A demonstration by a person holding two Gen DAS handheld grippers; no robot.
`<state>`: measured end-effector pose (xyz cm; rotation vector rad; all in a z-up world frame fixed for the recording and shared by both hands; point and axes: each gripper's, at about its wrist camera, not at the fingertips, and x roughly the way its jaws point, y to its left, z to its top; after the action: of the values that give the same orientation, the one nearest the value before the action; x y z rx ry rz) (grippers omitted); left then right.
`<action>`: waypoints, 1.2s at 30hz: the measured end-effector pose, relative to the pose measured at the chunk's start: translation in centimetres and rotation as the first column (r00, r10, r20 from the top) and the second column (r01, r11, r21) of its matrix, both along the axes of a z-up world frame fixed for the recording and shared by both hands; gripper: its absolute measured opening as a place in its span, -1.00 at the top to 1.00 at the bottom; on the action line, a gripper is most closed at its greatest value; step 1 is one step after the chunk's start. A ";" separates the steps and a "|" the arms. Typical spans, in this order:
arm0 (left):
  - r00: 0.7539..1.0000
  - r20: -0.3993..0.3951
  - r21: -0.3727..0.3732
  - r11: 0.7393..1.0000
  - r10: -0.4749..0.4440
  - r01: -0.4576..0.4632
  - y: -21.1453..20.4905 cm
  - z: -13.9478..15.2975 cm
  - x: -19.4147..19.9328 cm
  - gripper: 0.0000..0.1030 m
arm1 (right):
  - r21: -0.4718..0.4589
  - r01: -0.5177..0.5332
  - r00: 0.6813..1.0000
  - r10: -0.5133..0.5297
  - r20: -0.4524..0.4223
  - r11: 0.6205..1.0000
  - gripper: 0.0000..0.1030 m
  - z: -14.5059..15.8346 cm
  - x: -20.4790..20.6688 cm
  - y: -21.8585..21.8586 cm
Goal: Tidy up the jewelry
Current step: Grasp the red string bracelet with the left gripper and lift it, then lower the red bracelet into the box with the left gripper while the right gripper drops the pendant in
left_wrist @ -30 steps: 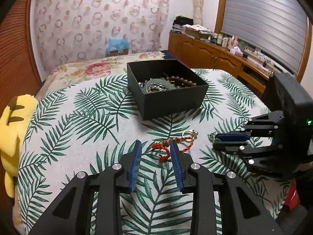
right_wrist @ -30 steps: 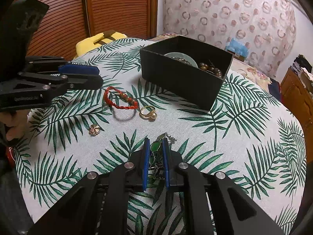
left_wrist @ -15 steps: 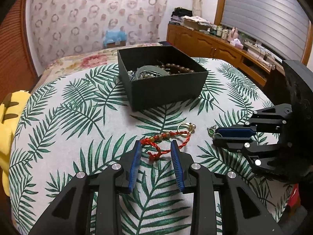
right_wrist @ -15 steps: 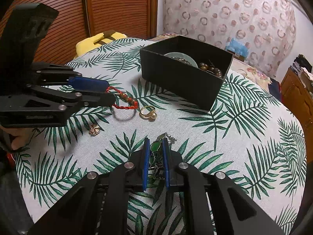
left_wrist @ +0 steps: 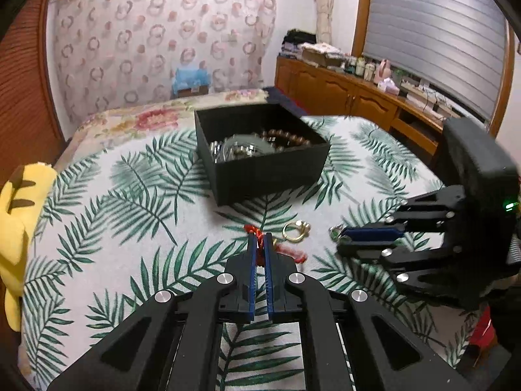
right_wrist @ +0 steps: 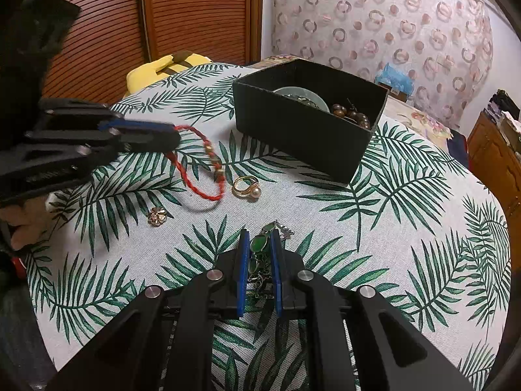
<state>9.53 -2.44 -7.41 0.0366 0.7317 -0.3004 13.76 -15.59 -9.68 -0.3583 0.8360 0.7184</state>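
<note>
My left gripper point(left_wrist: 259, 239) has its jaws closing tight on a red cord bracelet point(left_wrist: 294, 253), and the cord is pinched between the blue pads. From the right wrist view, the left gripper point(right_wrist: 176, 137) holds one end of the red bracelet point(right_wrist: 198, 189) while the rest trails on the cloth. My right gripper point(right_wrist: 259, 244) is shut on a chain with green stones point(right_wrist: 259, 244), low over the table. A gold ring with a pearl point(right_wrist: 246, 188) and a small gold flower charm point(right_wrist: 157, 216) lie loose. The black box point(right_wrist: 302, 130) behind holds beads and a bangle.
The round table wears a palm-leaf cloth point(right_wrist: 407, 195). A yellow plush toy point(left_wrist: 19, 215) sits at its left edge. A wooden cabinet point(left_wrist: 358, 104) with clutter runs along the right wall. A hand point(right_wrist: 22, 228) shows under the left gripper.
The left gripper's jaws went from apart around the red bracelet to shut on its cord, and one end of it has come up. The right gripper kept still.
</note>
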 end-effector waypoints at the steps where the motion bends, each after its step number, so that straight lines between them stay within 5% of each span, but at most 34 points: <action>1: 1.000 0.016 0.001 1.000 0.000 0.000 -0.1 0.4 -0.3 0.93 | 0.000 0.000 1.000 0.000 0.000 1.000 0.72 0.0 0.0 0.0; 14: 0.998 0.063 0.015 1.000 -0.015 0.014 -0.8 2.0 0.1 0.93 | 0.008 -0.012 1.000 0.012 0.011 1.000 0.73 0.8 0.0 -0.1; 36: 0.990 0.137 -0.013 1.000 0.027 -0.025 1.4 5.3 2.5 0.93 | 0.089 0.008 0.983 -0.024 0.180 0.996 0.73 10.1 3.9 0.3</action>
<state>12.02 -1.00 -2.12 0.0363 0.5938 -0.2745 17.62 -15.30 0.38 -0.3317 0.6322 0.6941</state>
